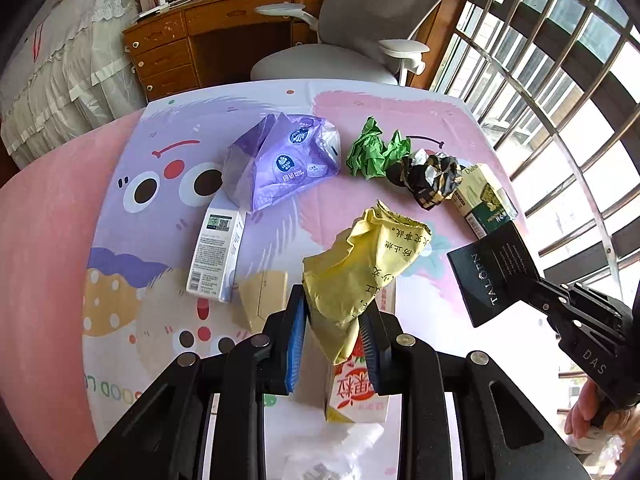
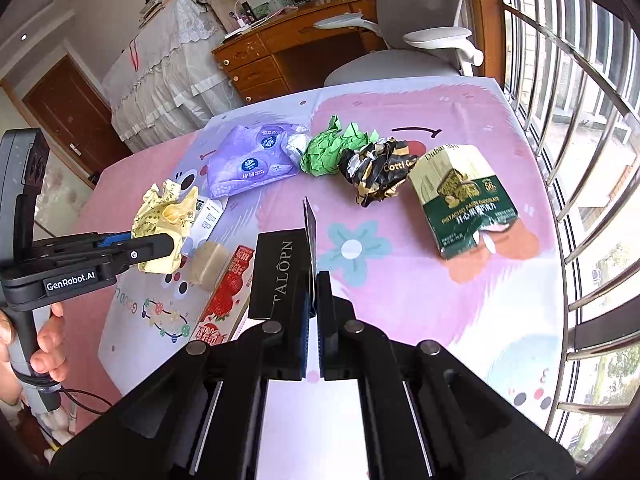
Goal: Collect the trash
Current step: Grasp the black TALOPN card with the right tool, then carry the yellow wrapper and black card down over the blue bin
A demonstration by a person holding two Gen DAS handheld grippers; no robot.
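Between left tool (image 1: 334, 330) pads, crumpled yellow wrapper (image 1: 360, 272).

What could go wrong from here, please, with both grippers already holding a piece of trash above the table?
1. The left gripper pinches only the lower end of the crumpled yellow paper; the loose bulk above could slip out.
2. The right gripper clamps just one thin flap of the black TALOPN box, which hangs to one side and may twist or tear free.
3. The red carton lies directly below and could be knocked.
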